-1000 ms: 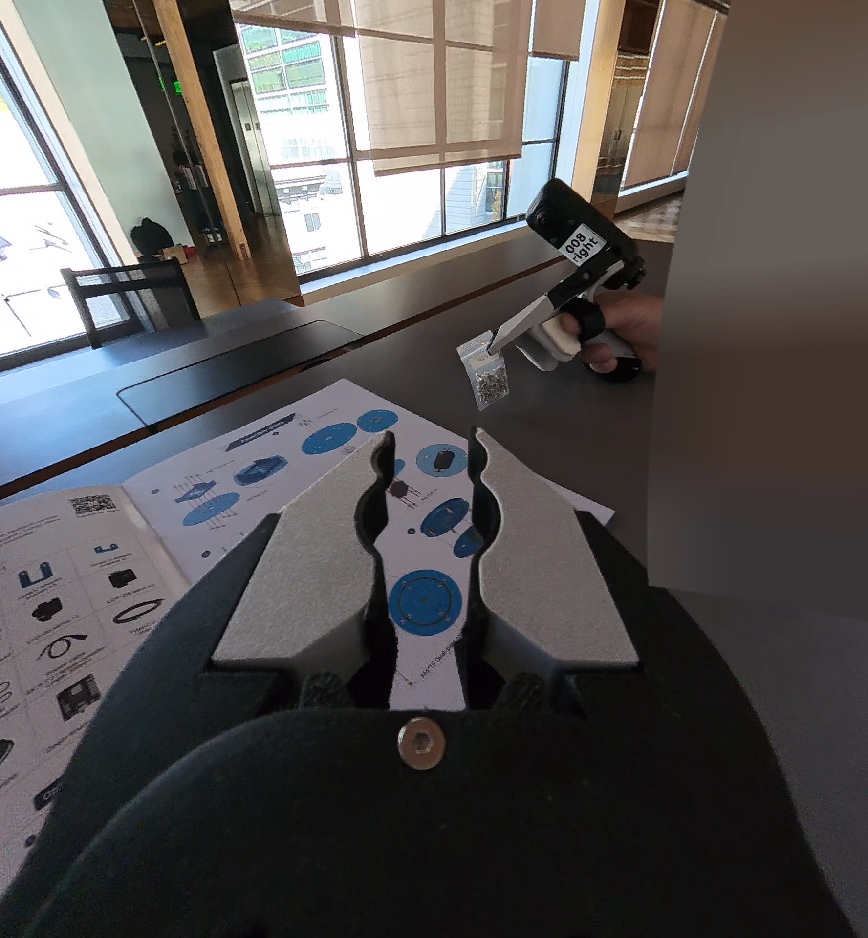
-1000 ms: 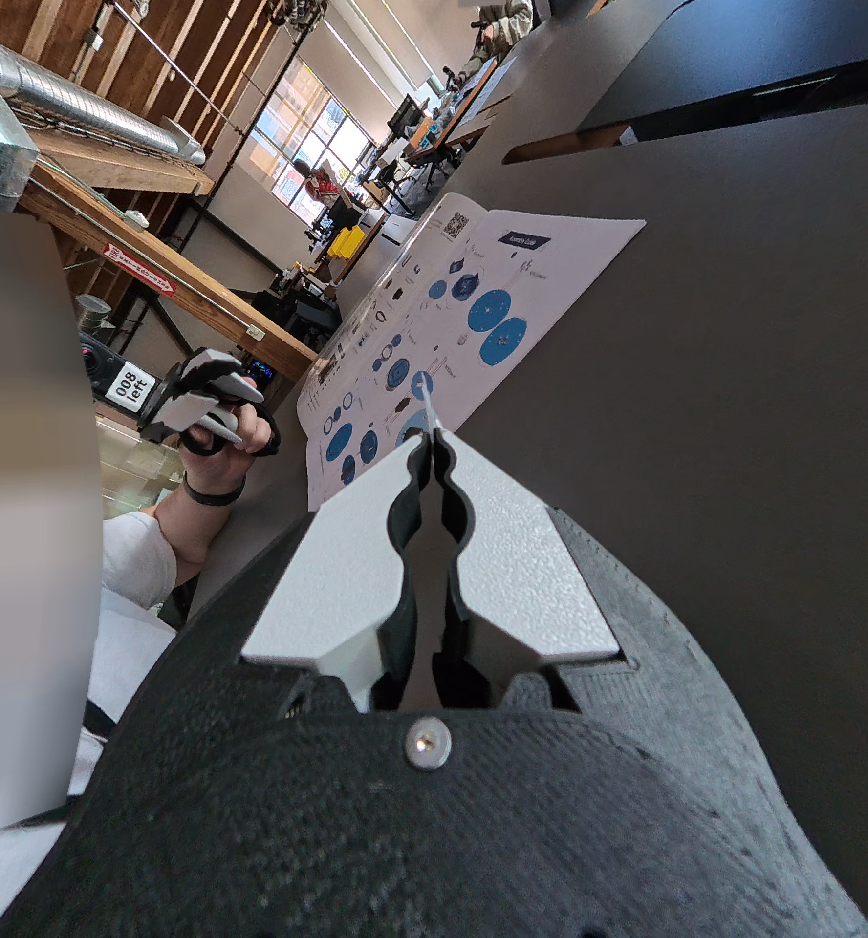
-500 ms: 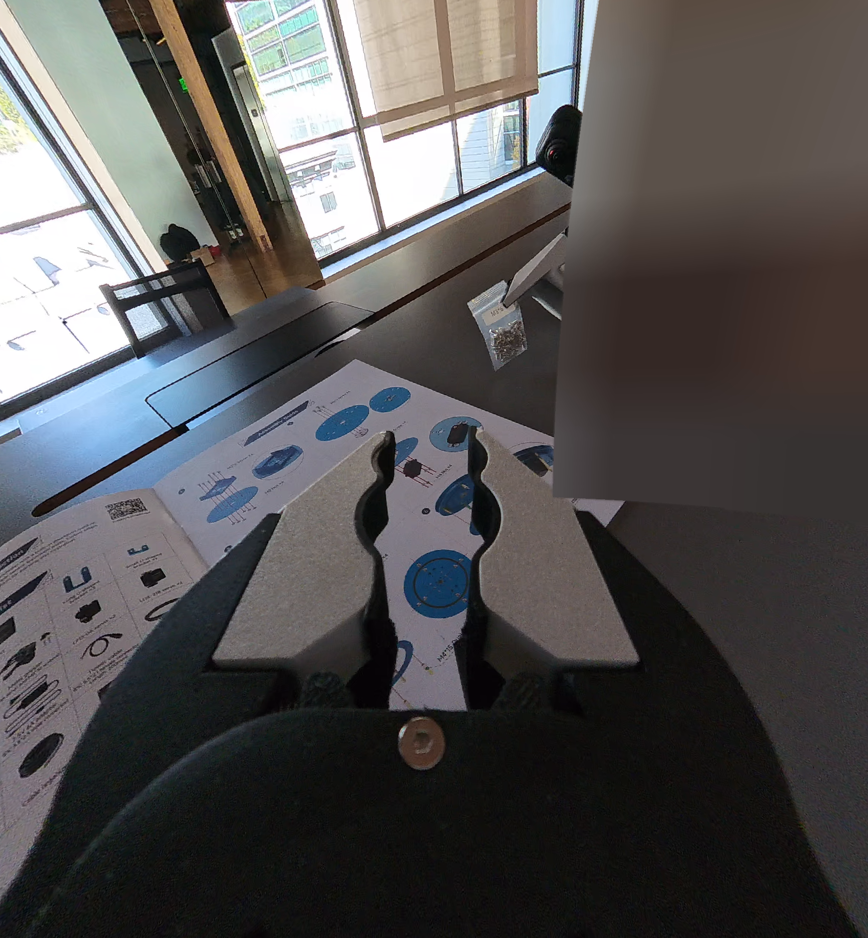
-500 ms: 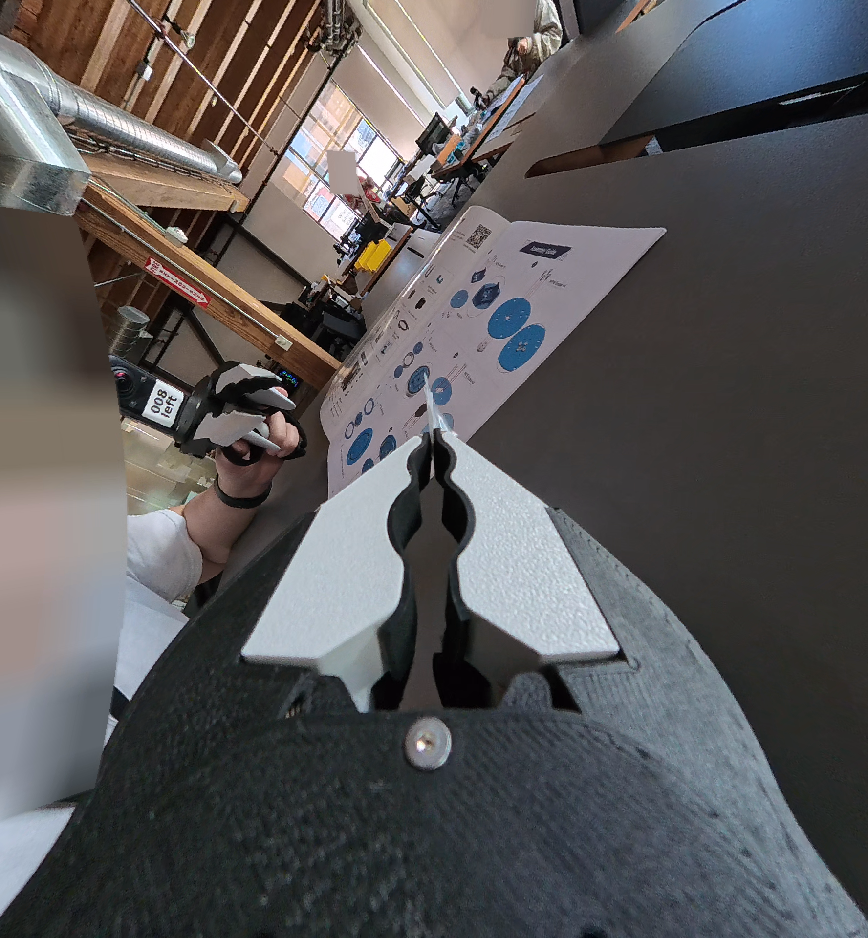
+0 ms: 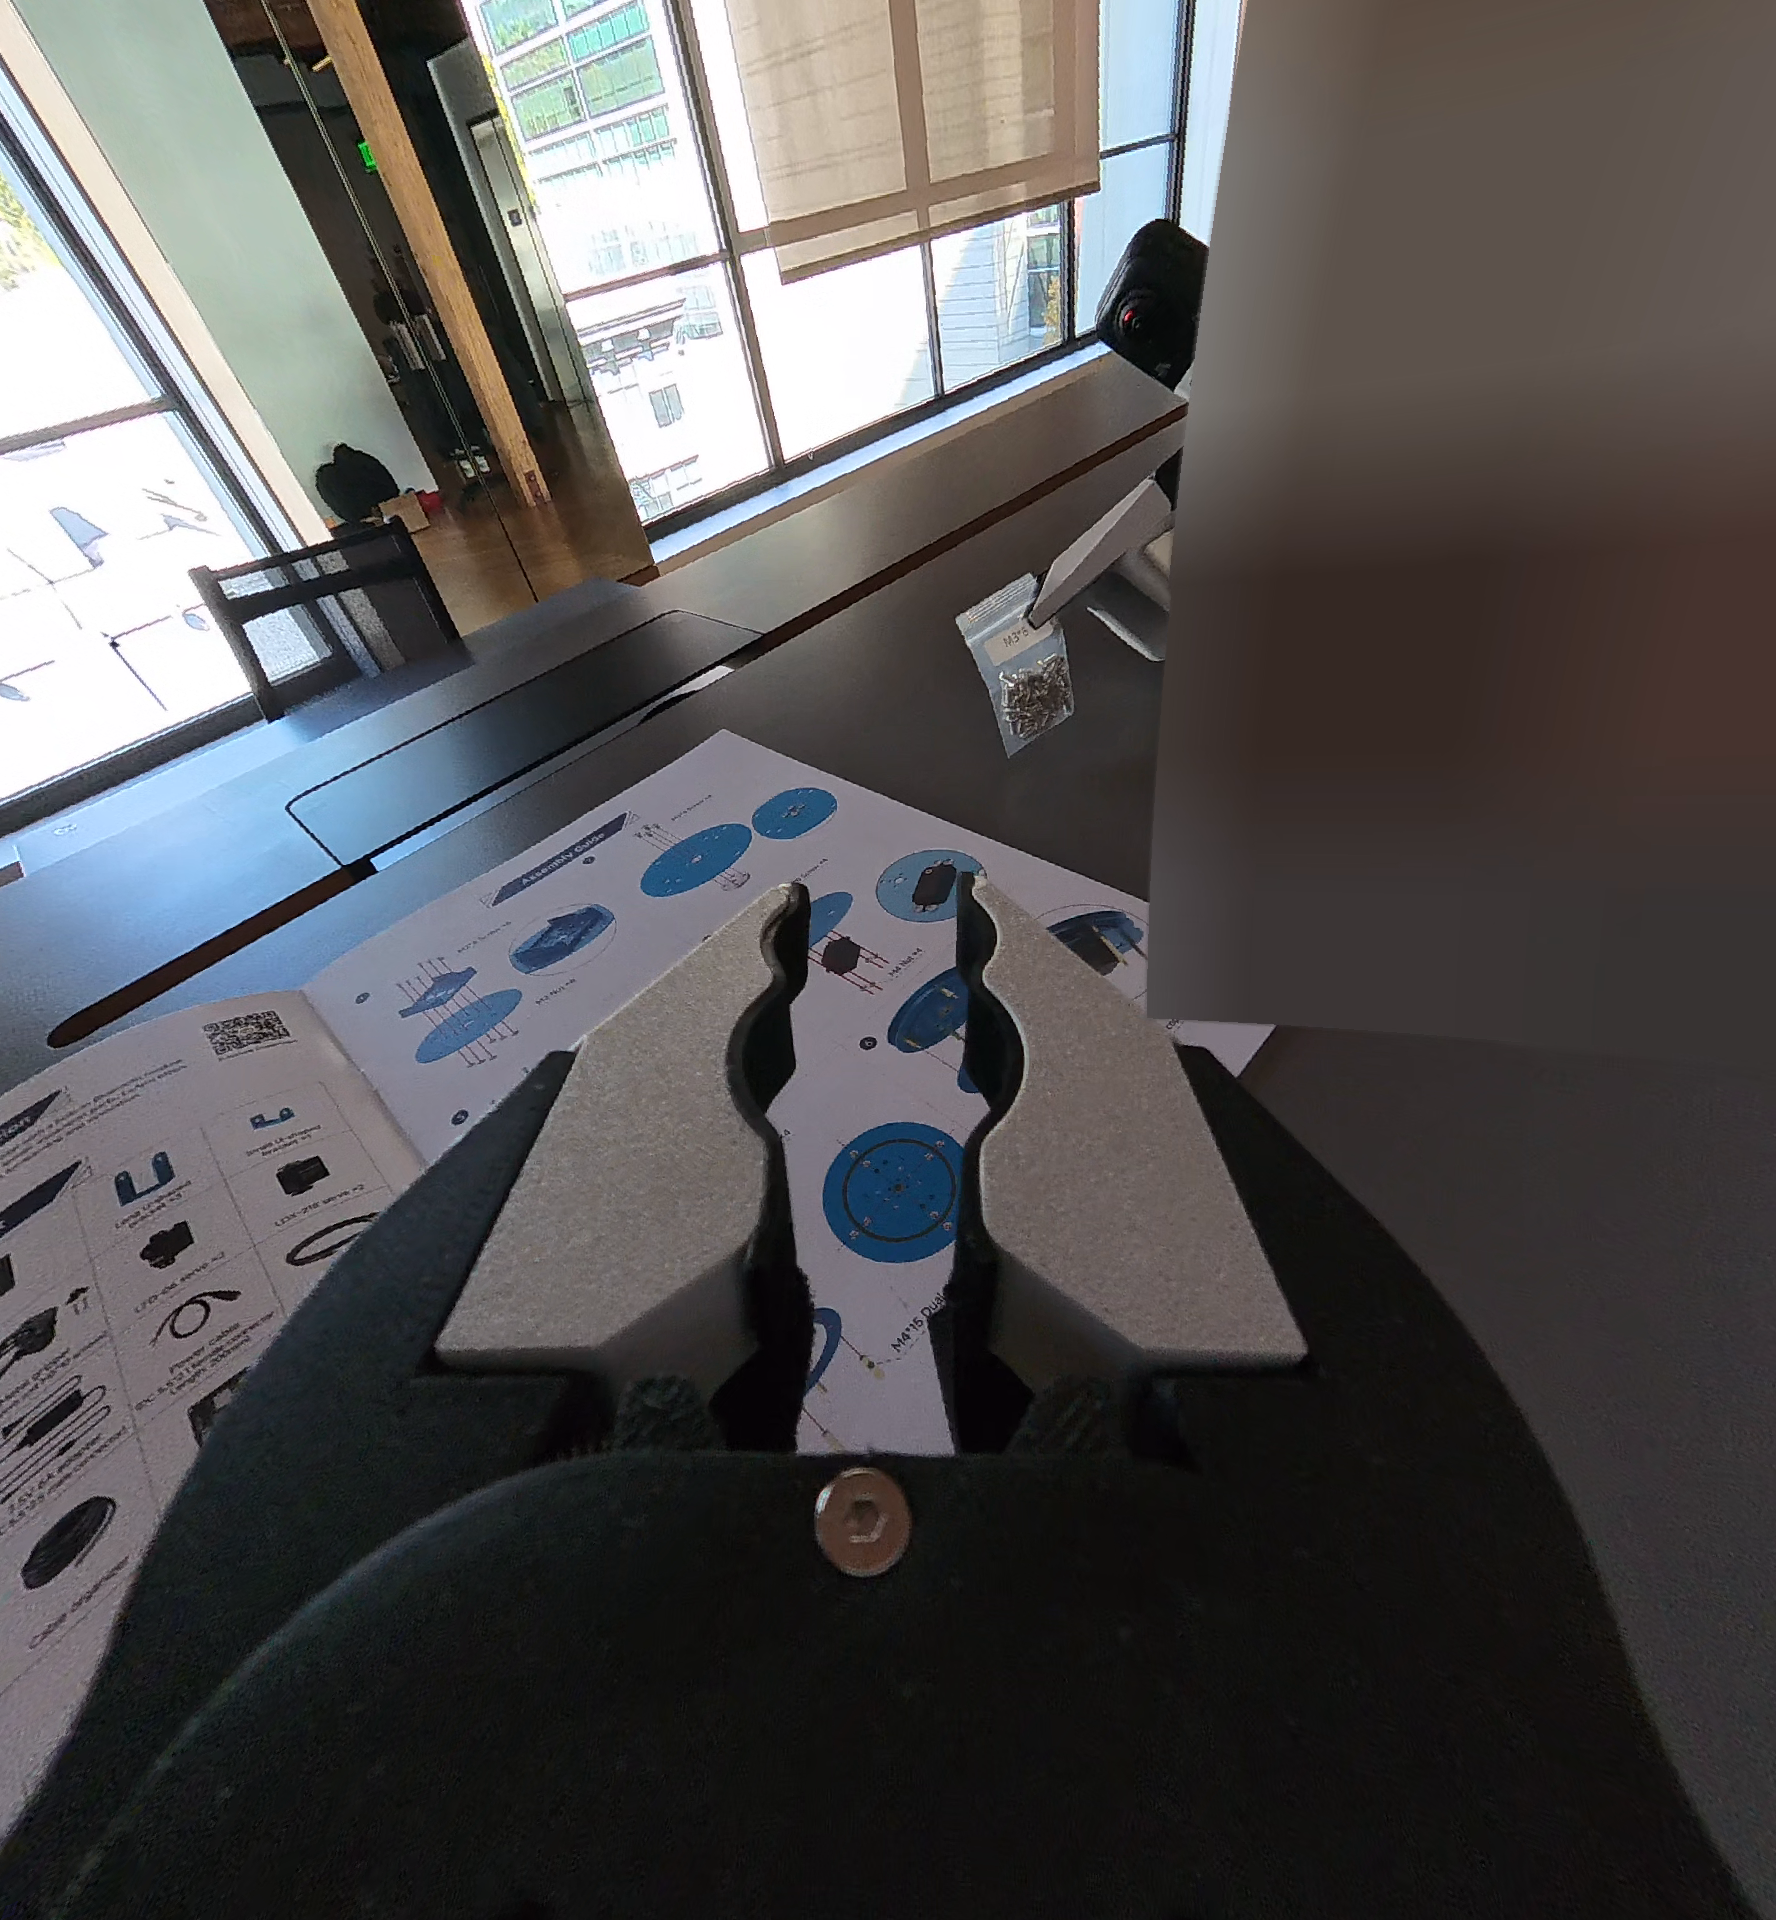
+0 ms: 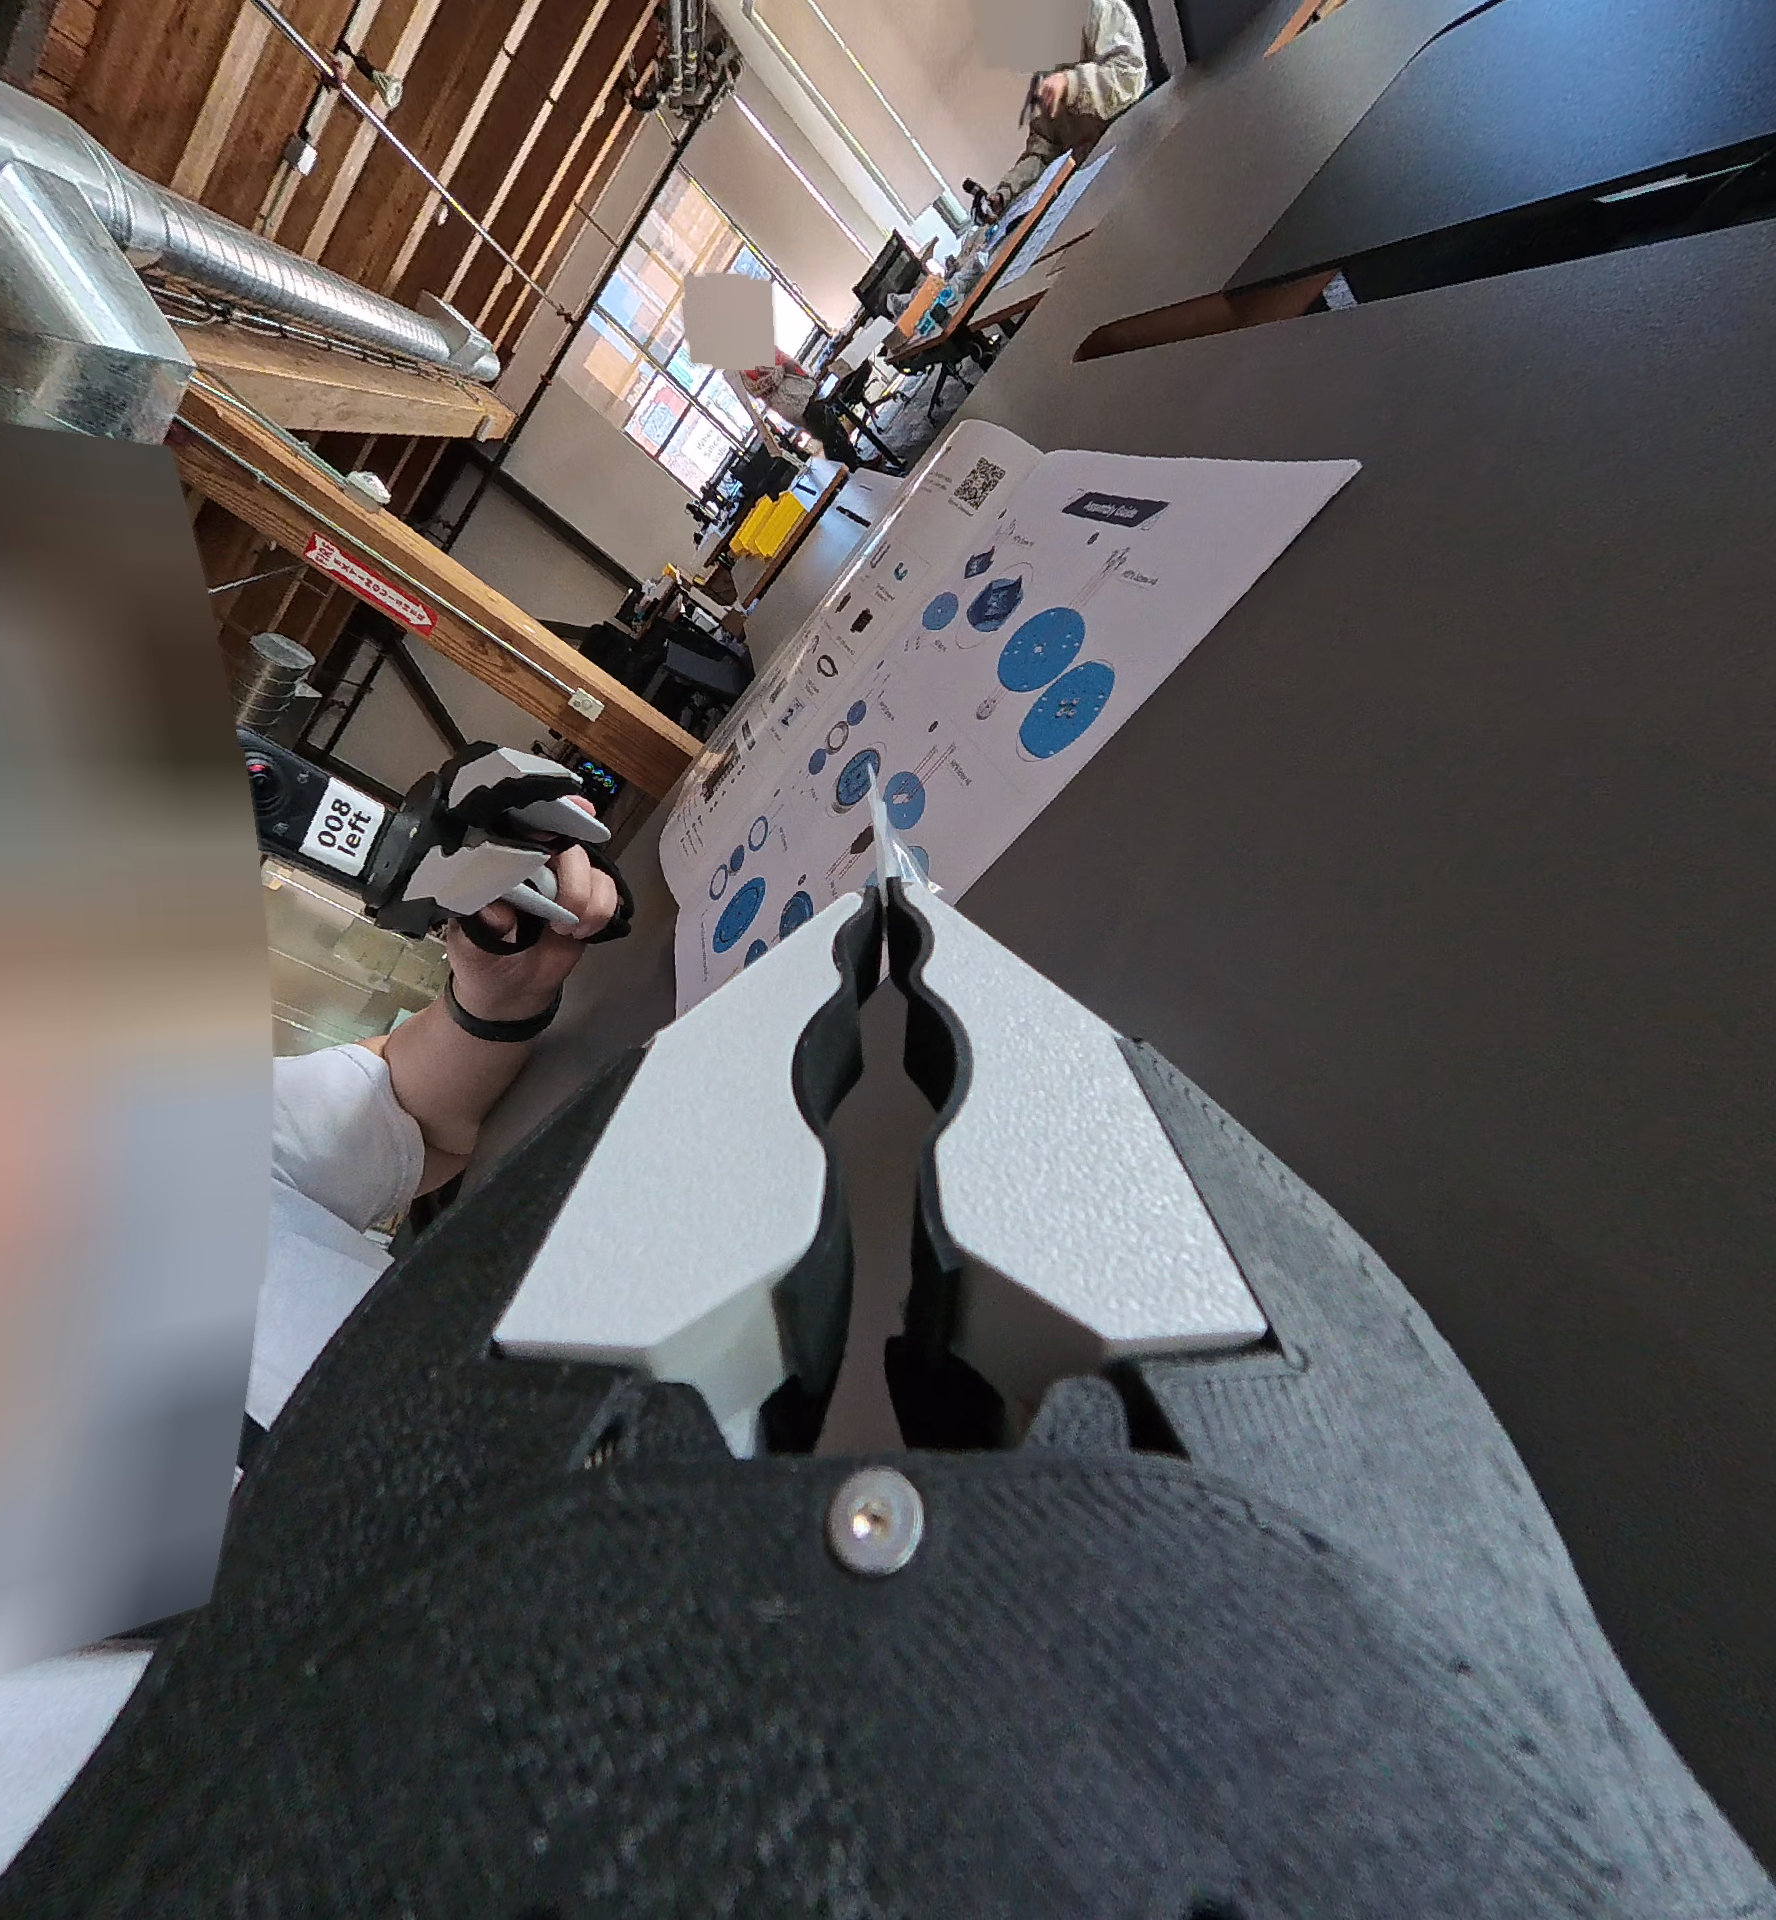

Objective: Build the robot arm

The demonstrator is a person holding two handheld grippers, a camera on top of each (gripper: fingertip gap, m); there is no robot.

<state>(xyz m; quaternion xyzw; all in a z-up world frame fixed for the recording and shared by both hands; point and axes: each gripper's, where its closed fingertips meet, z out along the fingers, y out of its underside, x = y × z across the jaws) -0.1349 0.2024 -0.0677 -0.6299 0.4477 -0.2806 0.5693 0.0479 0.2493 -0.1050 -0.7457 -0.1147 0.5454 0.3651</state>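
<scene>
left wrist view: the left claw (image 5: 879, 904) hangs above an open booklet (image 5: 593, 997) lying flat on the dark tabletop (image 5: 863, 665), its fingers parted by a narrow gap with nothing between them. the booklet's far edge leaves bare tabletop beyond it. farther off to the right, the right claw (image 5: 1045, 613) pinches the top corner of a small clear bag of screws (image 5: 1024, 681), which dangles in the air clear of the tabletop.

right wrist view: the right claw (image 6: 889, 894) is closed tight on the bag's thin edge (image 6: 889, 847). bare tabletop (image 6: 1486, 831) spreads to its right; the booklet (image 6: 967, 665) lies ahead, and the left claw (image 6: 510, 831) is well apart at left.
</scene>
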